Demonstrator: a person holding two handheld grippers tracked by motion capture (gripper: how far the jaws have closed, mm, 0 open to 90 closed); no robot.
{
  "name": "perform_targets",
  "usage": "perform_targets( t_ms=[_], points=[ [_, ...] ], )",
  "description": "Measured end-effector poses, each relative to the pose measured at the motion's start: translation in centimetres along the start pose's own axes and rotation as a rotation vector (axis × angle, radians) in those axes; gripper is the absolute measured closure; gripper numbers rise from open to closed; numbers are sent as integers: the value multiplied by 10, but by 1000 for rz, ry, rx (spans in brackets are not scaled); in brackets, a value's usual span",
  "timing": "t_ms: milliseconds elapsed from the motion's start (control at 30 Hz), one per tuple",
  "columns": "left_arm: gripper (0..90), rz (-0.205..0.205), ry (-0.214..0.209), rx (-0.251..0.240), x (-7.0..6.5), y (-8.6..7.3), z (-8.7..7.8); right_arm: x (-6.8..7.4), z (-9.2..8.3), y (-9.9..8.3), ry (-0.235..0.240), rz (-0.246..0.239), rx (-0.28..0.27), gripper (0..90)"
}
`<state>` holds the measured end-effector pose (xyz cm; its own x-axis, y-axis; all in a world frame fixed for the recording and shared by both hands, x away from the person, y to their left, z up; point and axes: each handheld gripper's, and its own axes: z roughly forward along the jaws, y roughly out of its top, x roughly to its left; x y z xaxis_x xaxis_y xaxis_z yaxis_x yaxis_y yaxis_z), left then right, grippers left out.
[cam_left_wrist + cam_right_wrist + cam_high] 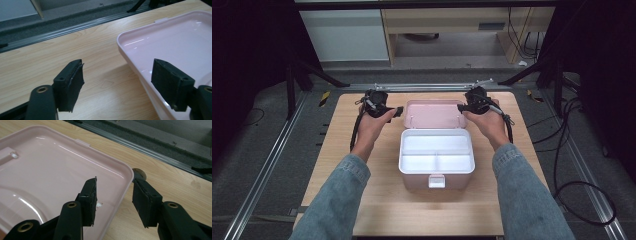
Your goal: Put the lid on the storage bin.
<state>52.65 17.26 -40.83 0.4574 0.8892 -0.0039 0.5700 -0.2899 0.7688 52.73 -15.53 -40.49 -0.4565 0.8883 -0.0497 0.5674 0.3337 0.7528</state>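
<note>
- Box [436,159] is set mid-table, its pink lid [436,114] hinged back toward the far edge.
- Left gripper [397,112] is held at the lid's left rim, jaws part open, nothing gripped.
- Right gripper [463,107] straddles the right rim [126,185], not yet pinched.
- Lid is judged light, stiff, slick plastic; best taken by the side rims.

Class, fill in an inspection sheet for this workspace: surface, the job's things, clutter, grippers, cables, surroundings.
Surface: light wooden table.
Job's things: pink box holding a white divided tray; its lid lies open behind it, inner side up.
Clutter: nothing seen.
Grippers: left gripper jaws straddle the lid's left rim, pads not pressing; right gripper jaws straddle its right rim, likewise apart.
Cables: one trails from each gripper; a black cable loop lies on the floor at right.
Surroundings: grey carpet, metal rails, furniture beyond.
</note>
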Motion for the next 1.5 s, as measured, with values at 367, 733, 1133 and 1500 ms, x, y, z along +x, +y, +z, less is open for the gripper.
perform_targets(
  t_ms=[367, 733, 1133, 1500],
  points=[
    [337, -7, 23, 10, -3, 0, 17, -6, 20, -5, -4, 63, 37, 530],
    [395, -23, 9, 14, -8, 3, 34, -9, 39, -10, -15, 127, 88, 648],
    [475, -42, 1, 48, -10, -1, 53, -6, 42, -13, -31, 169, 56, 770],
    [645, -107, -64, 65, -11, 2, 57, -5, 40, -12, -39, 178, 26, 779]
  ],
)
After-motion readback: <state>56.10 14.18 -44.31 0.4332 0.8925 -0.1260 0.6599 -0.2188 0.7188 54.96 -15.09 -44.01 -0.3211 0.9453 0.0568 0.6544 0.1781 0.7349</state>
